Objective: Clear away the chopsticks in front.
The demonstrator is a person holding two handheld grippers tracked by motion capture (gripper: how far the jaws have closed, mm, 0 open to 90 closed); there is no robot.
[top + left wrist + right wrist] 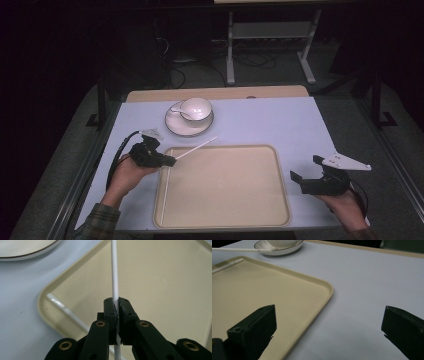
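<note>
The left tool point(172, 161) clamps a white chopstick point(197, 147) over the tray point(225, 220), apparently to join its mate point(165, 195), while the right tool point(306, 176) waits wide open, empty.

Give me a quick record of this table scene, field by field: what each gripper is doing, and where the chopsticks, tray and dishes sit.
left gripper: shut on a white chopstick, held over the tray's far left corner
right gripper: open, holding nothing, right of the tray
second chopstick: lying in the tray along its left wall
tray: beige, near middle of table
cup: on saucer behind the tray, with a spoon
</note>
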